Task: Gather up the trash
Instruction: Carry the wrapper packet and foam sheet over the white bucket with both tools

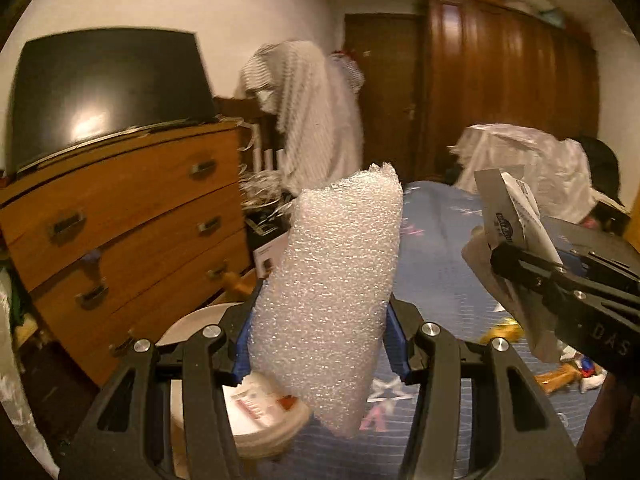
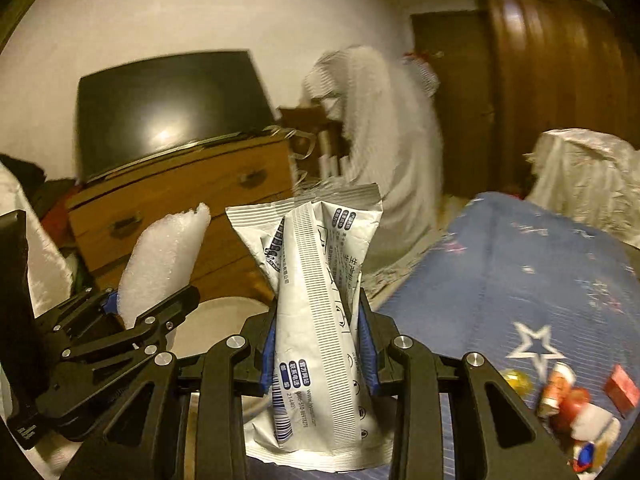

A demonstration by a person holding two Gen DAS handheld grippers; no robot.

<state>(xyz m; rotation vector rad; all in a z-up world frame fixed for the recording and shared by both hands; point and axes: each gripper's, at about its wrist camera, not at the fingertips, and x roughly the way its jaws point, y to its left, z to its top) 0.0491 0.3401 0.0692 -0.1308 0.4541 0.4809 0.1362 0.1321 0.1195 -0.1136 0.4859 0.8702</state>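
Evidently mid-task: both tools are loaded. The left gripper [image 1: 320, 344] is clamped on a bubble wrap piece [image 1: 332, 280], held upright above a white bin [image 1: 188, 324] beside the wooden dresser [image 1: 132, 216]. The right gripper [image 2: 320, 344] is clamped on a crumpled silver foil pouch [image 2: 316, 320], also held off the bedspread [image 2: 520, 280]. Neither piece has yet been dropped; judged from this, two items are collected and deposit remains. Small colourful items [image 2: 572, 408] lie on the bedspread, possibly further trash. The pouch carries a barcode, blue Chinese-character labels, the digits "21440" and a web address too blurred to read.
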